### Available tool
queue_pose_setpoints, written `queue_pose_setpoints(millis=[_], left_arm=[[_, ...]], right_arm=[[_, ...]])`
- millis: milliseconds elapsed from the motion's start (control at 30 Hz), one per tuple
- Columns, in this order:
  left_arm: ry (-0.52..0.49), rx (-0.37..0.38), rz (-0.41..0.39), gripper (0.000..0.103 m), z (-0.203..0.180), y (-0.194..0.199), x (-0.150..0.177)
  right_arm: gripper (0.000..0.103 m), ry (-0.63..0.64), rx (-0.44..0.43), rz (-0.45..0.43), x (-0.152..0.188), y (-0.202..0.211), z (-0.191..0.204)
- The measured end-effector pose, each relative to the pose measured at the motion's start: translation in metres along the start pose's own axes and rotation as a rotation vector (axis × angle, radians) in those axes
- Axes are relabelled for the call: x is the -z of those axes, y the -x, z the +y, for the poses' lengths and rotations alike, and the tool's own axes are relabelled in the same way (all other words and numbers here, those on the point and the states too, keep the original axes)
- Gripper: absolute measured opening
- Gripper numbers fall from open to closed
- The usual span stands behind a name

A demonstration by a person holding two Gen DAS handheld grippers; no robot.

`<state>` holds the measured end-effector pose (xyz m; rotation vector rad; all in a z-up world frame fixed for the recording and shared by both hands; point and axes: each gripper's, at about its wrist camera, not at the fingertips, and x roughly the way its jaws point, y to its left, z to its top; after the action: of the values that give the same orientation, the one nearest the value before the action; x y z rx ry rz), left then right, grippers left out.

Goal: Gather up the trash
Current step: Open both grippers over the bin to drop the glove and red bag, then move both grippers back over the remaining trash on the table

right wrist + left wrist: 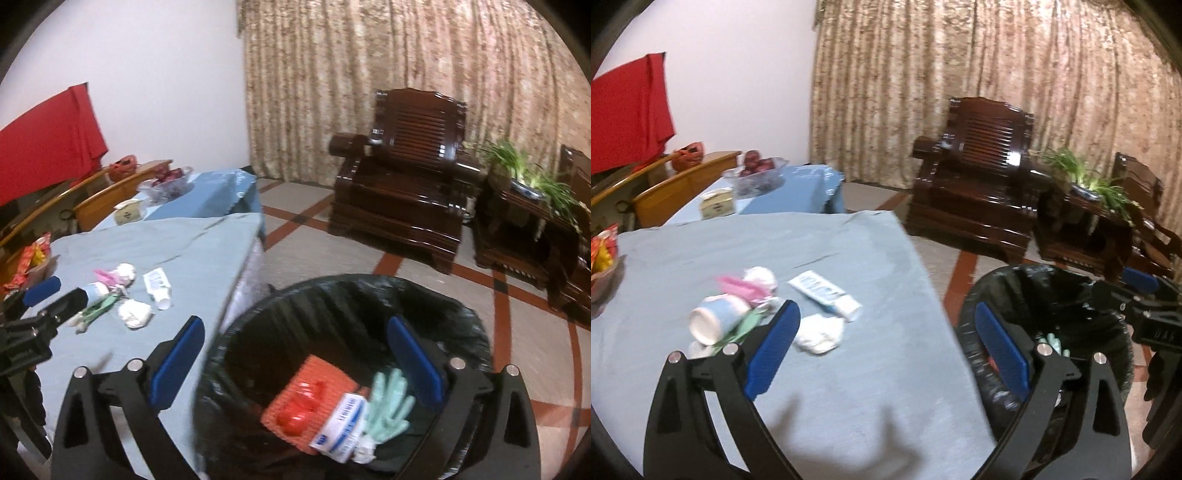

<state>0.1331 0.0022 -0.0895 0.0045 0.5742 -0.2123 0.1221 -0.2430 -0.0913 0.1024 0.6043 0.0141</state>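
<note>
- Curtain (388, 92) fills the wall behind the table (812, 369); a dark wooden armchair (402, 192) stands before it.
- Black-lined trash bin (288, 314) stands just beside the table, holding a glove (388, 406) and a box (340, 424).
- Toothpaste tube (823, 291), cup (716, 317) and crumpled tissue (820, 332) lie on the table.
- Left gripper (886, 354) and right gripper (295, 362): jaws apart, empty.

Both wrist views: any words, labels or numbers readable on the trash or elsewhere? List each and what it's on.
None can be read for certain.
White box in the trash bin: blue print, too blurred.
Tube on the table: blue label, too blurred.
Cup: pattern only, no readable text.
Tissue box: dark mark, illegible.
Right gripper body: embossed letters, unclear.
</note>
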Motion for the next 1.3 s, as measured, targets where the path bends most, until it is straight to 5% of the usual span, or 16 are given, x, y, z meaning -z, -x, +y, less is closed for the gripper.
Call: queue_pose_setpoints(millis=[600,1300], left_arm=[[0.109,-0.218,-0.008,0.093,0.118,0.025,0.015],[0.158,-0.281,0.046,0.093,0.192,-0.021,0.031]], right_arm=[[0.097,0.111,-0.145,-0.009,-0.014,-0.044,0.116],[0.097,0.139,-0.205,0.079,0.0,-0.132,0.203]])
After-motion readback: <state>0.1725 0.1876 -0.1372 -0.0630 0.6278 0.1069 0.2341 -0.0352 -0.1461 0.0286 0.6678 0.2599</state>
